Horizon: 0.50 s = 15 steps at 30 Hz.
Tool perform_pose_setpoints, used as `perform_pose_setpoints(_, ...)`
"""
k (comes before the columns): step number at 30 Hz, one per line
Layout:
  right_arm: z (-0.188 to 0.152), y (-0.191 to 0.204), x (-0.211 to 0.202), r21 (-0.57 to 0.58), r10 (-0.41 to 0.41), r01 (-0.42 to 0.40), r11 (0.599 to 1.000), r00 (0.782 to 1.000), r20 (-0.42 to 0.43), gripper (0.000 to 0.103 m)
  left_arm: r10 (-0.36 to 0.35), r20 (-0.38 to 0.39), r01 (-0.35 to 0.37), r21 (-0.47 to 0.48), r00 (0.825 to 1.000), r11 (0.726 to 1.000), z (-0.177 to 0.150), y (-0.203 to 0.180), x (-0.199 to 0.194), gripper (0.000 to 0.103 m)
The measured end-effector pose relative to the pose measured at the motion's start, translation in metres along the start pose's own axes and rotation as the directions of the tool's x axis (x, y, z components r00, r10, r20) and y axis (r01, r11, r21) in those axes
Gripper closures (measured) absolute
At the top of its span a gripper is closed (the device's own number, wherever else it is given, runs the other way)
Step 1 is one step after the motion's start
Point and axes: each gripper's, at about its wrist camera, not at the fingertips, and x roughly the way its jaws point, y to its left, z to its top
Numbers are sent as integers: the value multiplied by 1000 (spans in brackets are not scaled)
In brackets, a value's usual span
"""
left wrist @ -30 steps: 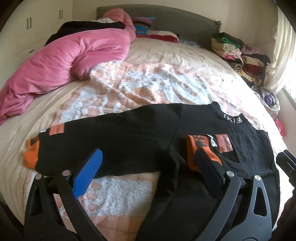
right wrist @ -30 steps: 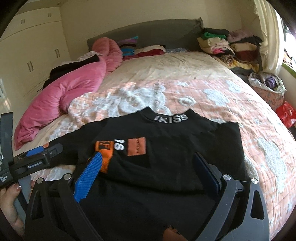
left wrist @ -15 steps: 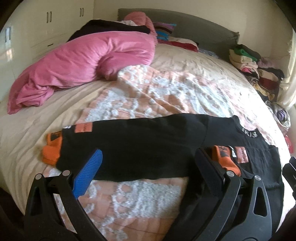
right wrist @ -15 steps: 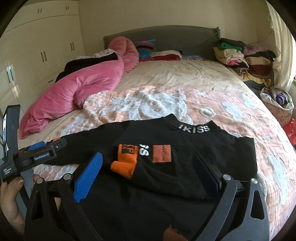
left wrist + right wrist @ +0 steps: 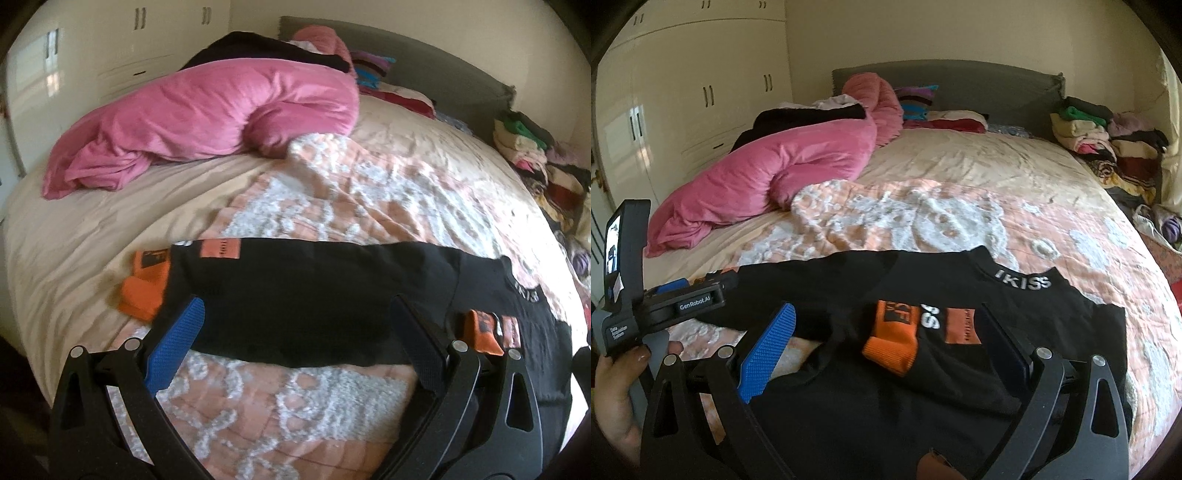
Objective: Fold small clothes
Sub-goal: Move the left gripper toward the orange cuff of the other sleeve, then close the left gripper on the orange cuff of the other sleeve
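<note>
The bed [image 5: 74, 236] fills both views ahead of the grippers, covered by a peach and white patterned quilt [image 5: 332, 206]; a bunched pink duvet [image 5: 207, 110] lies far ahead and to the left of the left gripper, and a stack of folded clothes [image 5: 1082, 129] sits far ahead to the right of the right gripper, by the headboard. The black sweatshirt [image 5: 1015, 321] lies flat on the quilt directly under and ahead of the right gripper, collar away from it; one sleeve [image 5: 295, 295] stretches straight out across the front of the left gripper, its orange cuff [image 5: 146, 291] just beyond that gripper's left fingertip; the other sleeve is folded in over the chest, its orange cuff [image 5: 894, 343] between the right gripper's fingers. The left gripper [image 5: 295, 325] is spread wide above the outstretched sleeve, holding nothing; the right gripper [image 5: 890, 332] is likewise spread wide over the sweatshirt, gripping nothing.
</note>
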Motion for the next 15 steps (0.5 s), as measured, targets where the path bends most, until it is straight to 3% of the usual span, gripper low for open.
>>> perform_pose_setpoints(11,10,34,15,-89,62,-61,994,998,6,6,145,-8,-144,-171,989,975,1,47,10,9)
perform_pose_setpoints(15,13,42,25,-100,94,-95,990,995,-13,6,150,-28,-153,-236,988,960,-1,65,15,9)
